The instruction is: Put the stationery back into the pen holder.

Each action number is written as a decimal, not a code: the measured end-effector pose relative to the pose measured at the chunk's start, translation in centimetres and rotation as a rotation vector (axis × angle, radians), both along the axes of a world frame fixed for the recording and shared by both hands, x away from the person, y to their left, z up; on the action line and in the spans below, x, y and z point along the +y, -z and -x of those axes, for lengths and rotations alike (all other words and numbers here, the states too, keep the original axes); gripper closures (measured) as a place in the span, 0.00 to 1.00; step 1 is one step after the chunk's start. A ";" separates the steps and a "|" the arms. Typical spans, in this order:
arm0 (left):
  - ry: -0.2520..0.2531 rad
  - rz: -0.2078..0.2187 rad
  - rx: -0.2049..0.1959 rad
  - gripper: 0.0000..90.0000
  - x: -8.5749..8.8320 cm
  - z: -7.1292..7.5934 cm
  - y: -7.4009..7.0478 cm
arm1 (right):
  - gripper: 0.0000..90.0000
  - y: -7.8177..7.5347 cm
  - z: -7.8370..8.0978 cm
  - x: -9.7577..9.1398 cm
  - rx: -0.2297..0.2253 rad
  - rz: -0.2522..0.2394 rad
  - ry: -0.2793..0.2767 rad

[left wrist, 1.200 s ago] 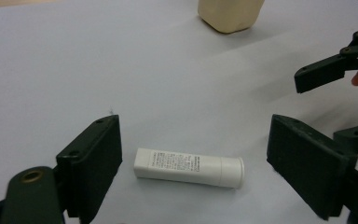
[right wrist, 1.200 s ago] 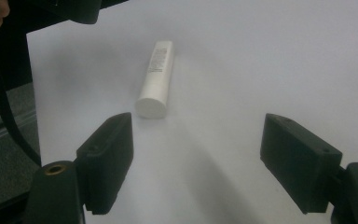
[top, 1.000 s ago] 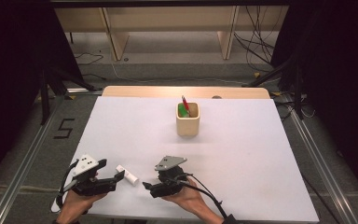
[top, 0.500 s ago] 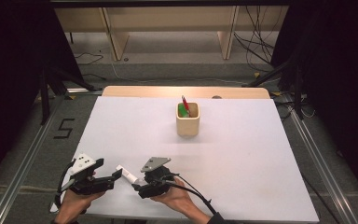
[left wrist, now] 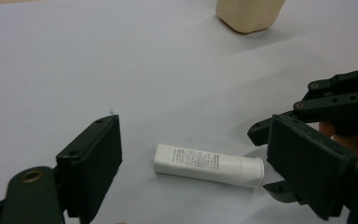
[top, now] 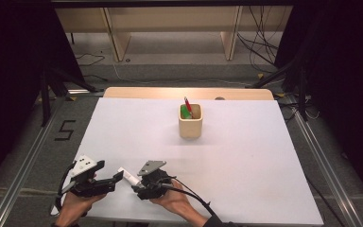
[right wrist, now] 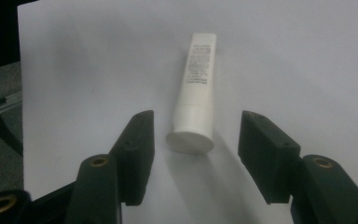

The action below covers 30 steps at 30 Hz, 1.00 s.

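Saw a white tube (top: pixel 128 176) lying flat on the white desk (top: pixel 246 165), near the front edge, between the two claws. Found printed text along its side and a round cap at one end.

Noted the left claw (top: pixel 115 181) held low at the tube's left, open, pads clear of the tube. From the left claw view, caught the tube (left wrist: pixel 207 164) lying crosswise in the wide gap between the two black jaws, touching neither, its cap end turned toward the other claw.

Noted the right claw (top: pixel 137 187) just to the right of the tube, pointed at its cap end. Had just been closing its jaws, yet showed them open, not gripping. From the right claw view, saw the tube (right wrist: pixel 198 88) running straight away from the camera, cap end nearest, sitting between the two pads with bare desk showing on both sides. Made out no contact between pads and cap.

Marked a hand under each claw: left hand (top: pixel 73 208) and right hand (top: pixel 172 201), both coming in from the bottom of the high view. Followed a black cable (top: pixel 194 198) trailing from the right claw over the right hand.

Spotted a pale cup (top: pixel 190 125) standing upright farther back, around mid-desk, well apart from the claws and the tube. Picked out a red pen (top: pixel 187 105) and something green (top: pixel 185 111) inside it.
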<state>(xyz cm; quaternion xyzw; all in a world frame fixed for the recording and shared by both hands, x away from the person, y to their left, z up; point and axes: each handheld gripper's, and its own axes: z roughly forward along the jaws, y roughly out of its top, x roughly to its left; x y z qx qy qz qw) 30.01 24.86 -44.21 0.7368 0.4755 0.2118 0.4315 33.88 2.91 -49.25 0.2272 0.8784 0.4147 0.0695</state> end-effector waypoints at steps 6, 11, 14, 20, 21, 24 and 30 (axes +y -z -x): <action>0.000 -0.003 0.002 0.19 0.0 0.0 0.0 | 0.62 0.3 0.0 0.6 -0.003 0.017 -0.001; 0.002 -0.005 0.006 0.19 0.0 0.0 0.1 | 0.66 0.4 -0.1 0.9 -0.003 0.024 0.009; 0.003 -0.006 0.006 0.19 -0.1 0.0 0.1 | 0.68 0.5 -0.1 1.1 -0.002 0.025 0.008; 0.000 -0.006 0.005 0.19 0.0 0.0 0.1 | 0.70 0.8 0.1 1.6 -0.013 0.054 0.002; 0.001 -0.007 0.006 0.19 0.0 0.0 0.1 | 0.71 0.8 0.2 1.7 -0.019 0.060 0.004; 0.001 -0.007 0.006 0.19 -0.1 -0.1 0.1 | 0.72 0.7 0.1 1.6 -0.011 0.063 0.004; 0.000 -0.006 0.005 0.19 0.0 -0.1 0.1 | 0.73 0.7 -0.1 1.5 0.019 0.053 0.018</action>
